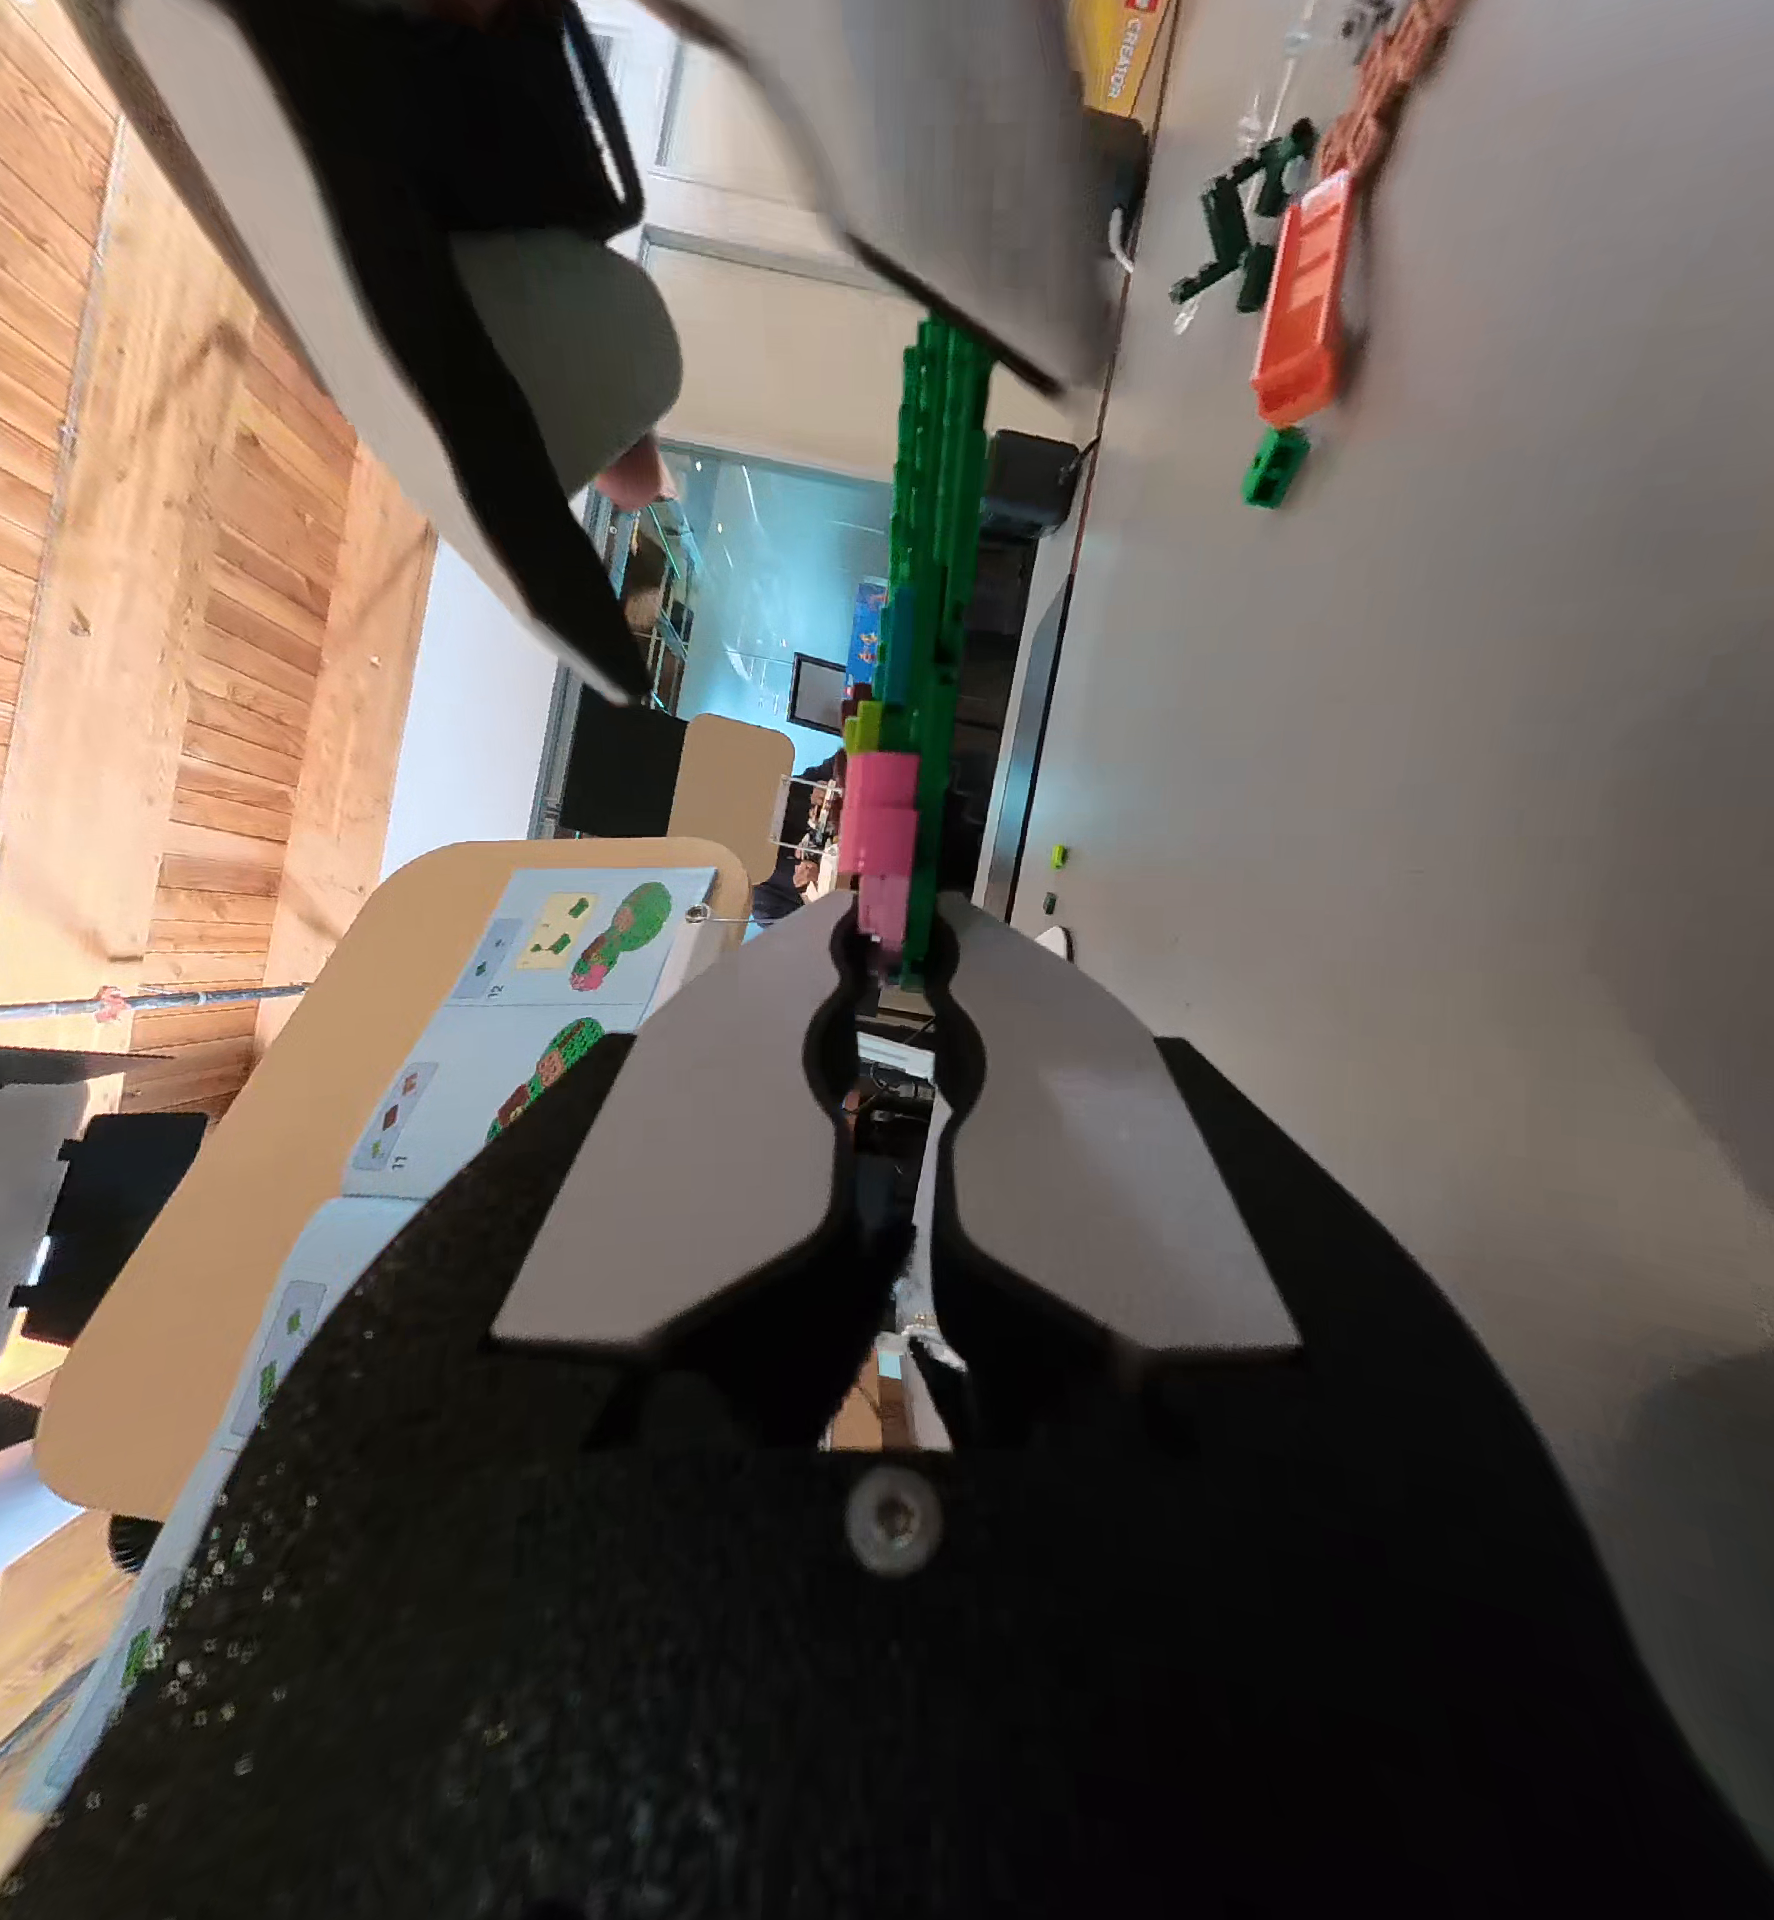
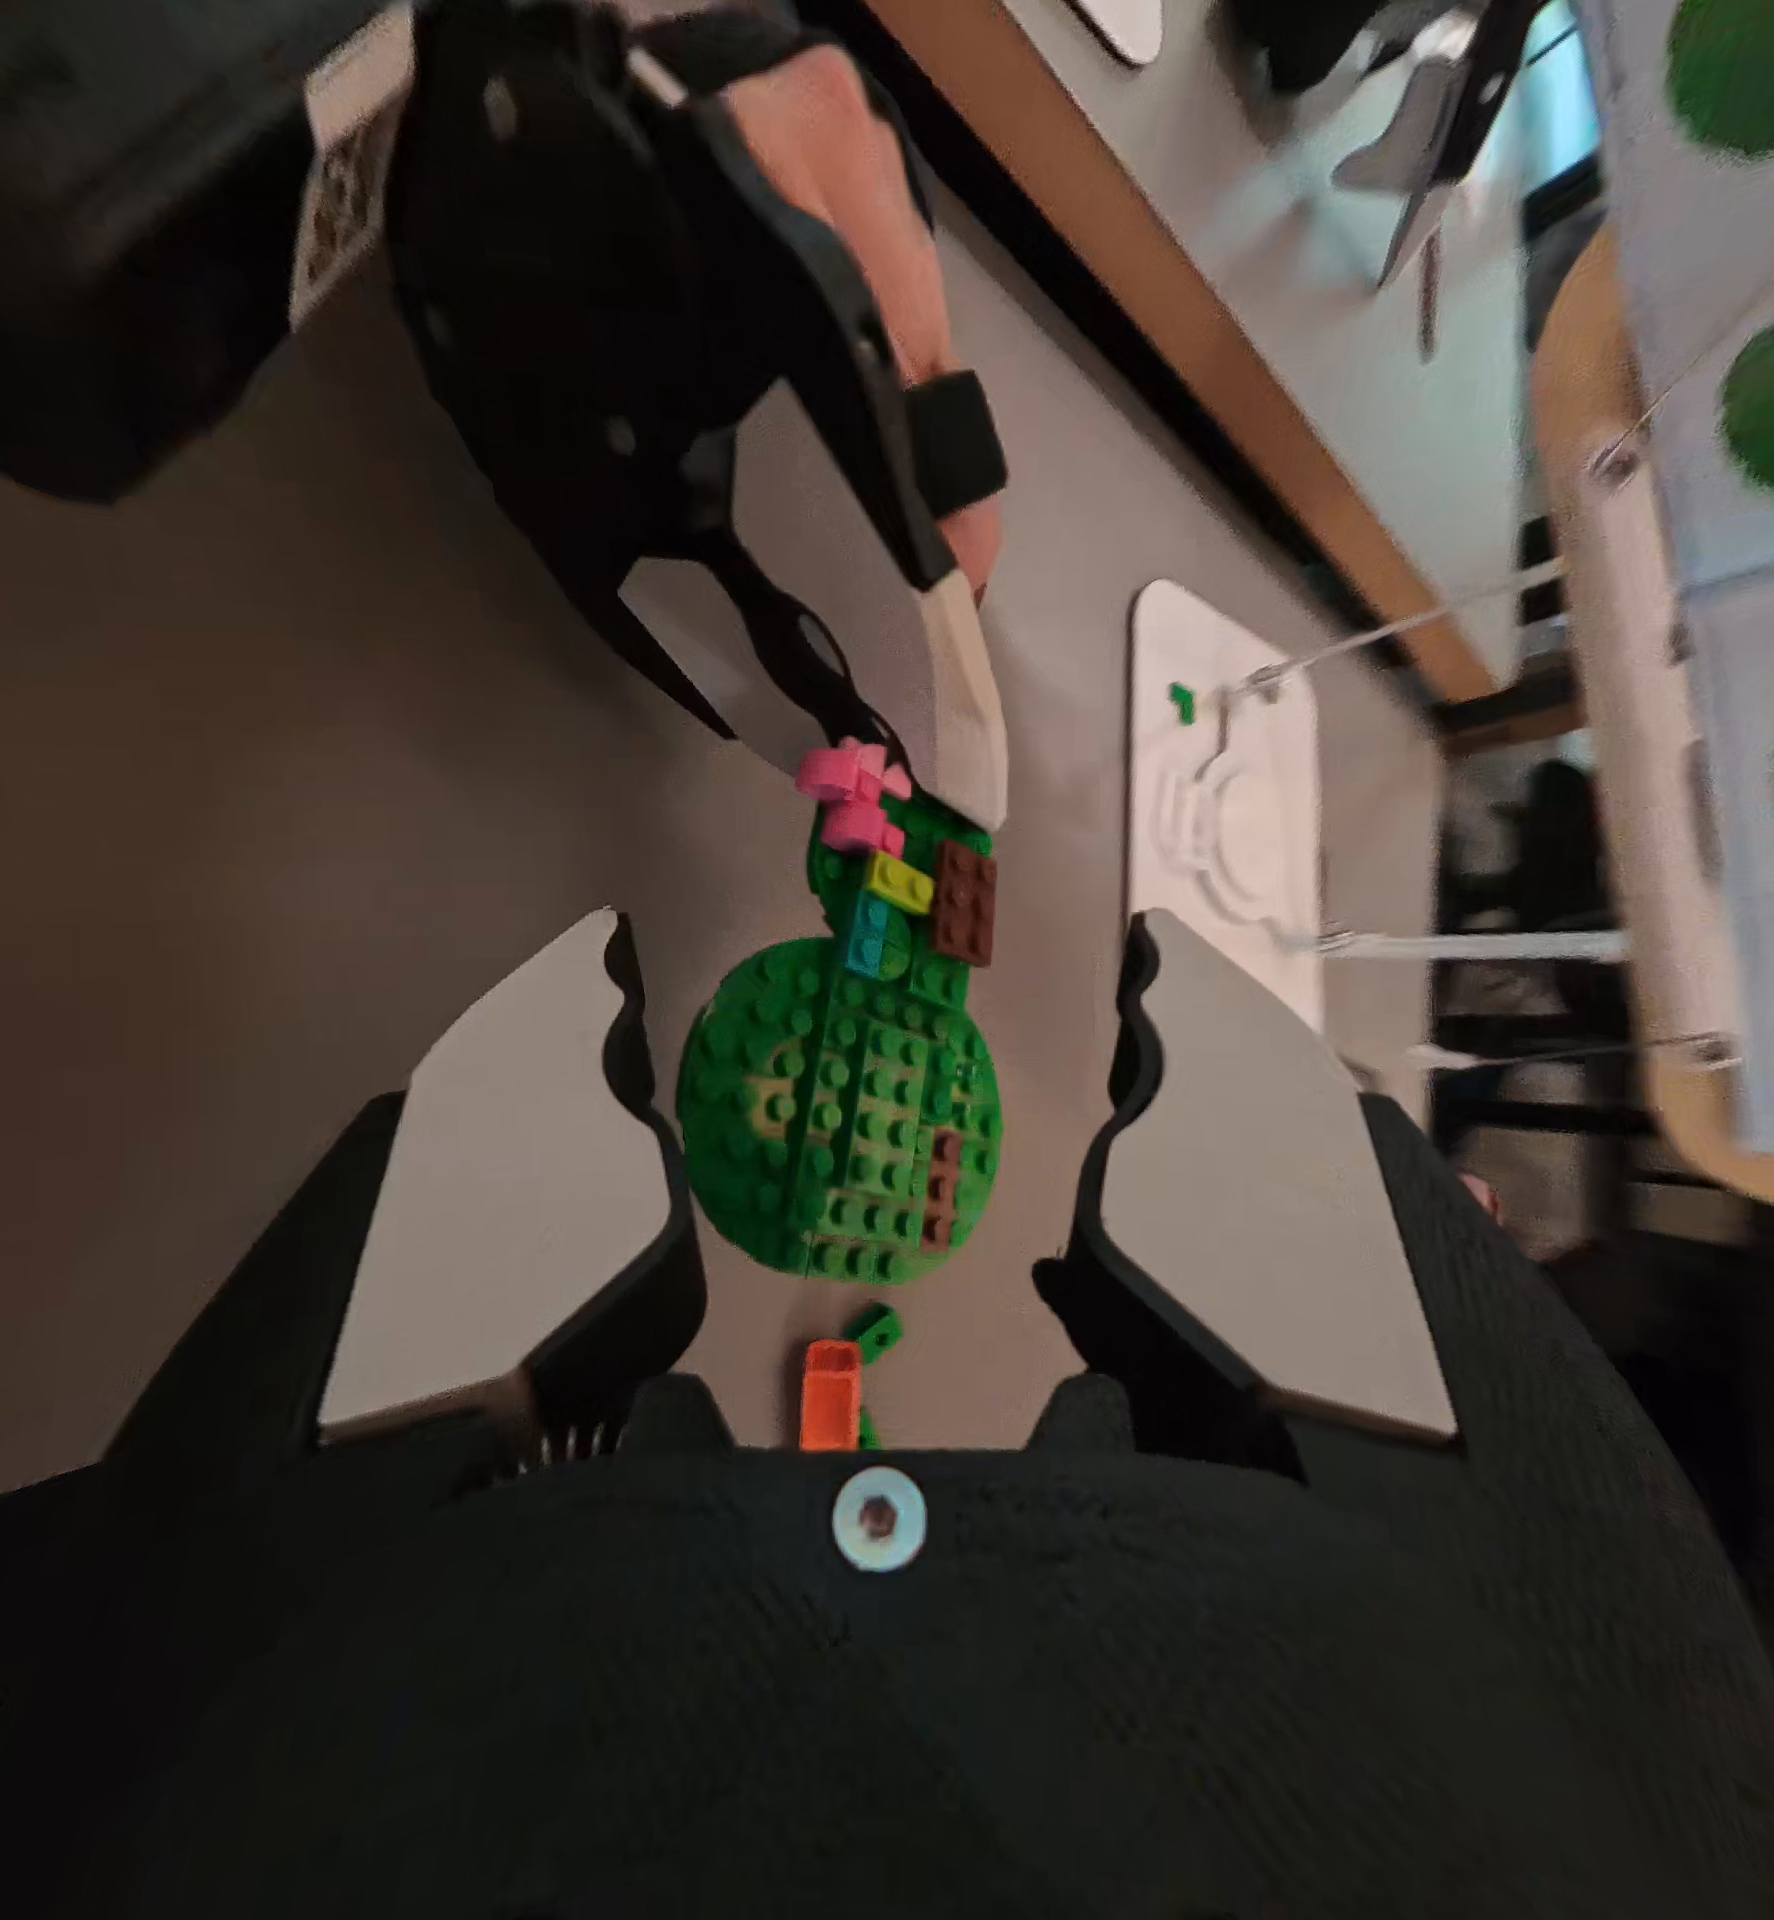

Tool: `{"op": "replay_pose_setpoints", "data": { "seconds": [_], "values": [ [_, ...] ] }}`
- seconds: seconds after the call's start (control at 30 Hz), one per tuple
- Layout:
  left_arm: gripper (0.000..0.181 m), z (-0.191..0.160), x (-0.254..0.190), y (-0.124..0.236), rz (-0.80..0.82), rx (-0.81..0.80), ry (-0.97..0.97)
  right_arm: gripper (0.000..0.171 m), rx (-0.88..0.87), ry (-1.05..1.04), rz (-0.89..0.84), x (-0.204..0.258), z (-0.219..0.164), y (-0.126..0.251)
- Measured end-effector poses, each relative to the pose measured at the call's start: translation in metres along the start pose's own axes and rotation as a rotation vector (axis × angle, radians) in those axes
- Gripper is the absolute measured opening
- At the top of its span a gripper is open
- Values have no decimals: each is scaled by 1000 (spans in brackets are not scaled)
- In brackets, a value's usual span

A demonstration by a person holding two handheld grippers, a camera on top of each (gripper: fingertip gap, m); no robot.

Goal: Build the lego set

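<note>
The green Lego build (image 2: pixel 841 1122) is a round studded plate with a narrower end that carries brown, yellow, blue and pink bricks (image 2: pixel 847 795). My left gripper (image 1: pixel 893 914) is shut on that pink end and holds the build above the grey table (image 1: pixel 1485 935). In the left wrist view the build (image 1: pixel 940 540) shows edge on. My right gripper (image 2: pixel 878 977) is open and empty, one finger on either side of the round plate without touching it. It also shows in the left wrist view (image 1: pixel 821 520), and the left gripper shows in the right wrist view (image 2: pixel 893 779).
An orange brick separator (image 1: pixel 1304 301) lies on the table with a small green brick (image 1: pixel 1276 468), dark green pieces (image 1: pixel 1241 229) and brown pieces (image 1: pixel 1382 104). A yellow box (image 1: pixel 1122 52) stands behind. An instruction booklet (image 1: pixel 550 956) leans on a wooden stand. A white tray (image 2: pixel 1226 810) lies near the table edge. The gap from one gripper's tips to the other's is roughly 6 cm.
</note>
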State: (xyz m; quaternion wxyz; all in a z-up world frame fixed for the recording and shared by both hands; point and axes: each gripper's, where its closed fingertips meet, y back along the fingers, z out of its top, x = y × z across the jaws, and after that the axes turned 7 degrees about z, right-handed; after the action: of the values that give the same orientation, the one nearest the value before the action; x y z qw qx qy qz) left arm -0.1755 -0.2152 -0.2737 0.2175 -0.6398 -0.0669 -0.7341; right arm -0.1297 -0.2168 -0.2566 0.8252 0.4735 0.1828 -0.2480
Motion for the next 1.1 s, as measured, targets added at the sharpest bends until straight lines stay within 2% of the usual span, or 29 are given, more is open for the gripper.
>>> {"op": "replay_pose_setpoints", "data": {
  "seconds": [0.1, 0.23, 0.4, 0.8, 1.0, 1.1],
  "values": [
    [9, 2, -3, 0, -30, 6, 24, 87, 125, 122, -99, 3, -8, -14],
    [9, 1, -7, 0, -61, 24, 32, 86, 253, 156, -165, -2, -22, -28],
    [9, -4, -7, 0, -86, 52, 67, 73, 360, 240, -196, 0, -30, -39],
    [9, -4, -10, 1, -131, 64, 129, 40, 395, 330, -314, -13, -32, -38],
    [9, -3, -11, 2, -130, 64, 110, 38, 421, 357, -325, -13, -32, -37],
    [10, -2, -12, 3, -138, 61, 120, 31, 423, 385, -353, -16, -31, -35]
  ]
}}
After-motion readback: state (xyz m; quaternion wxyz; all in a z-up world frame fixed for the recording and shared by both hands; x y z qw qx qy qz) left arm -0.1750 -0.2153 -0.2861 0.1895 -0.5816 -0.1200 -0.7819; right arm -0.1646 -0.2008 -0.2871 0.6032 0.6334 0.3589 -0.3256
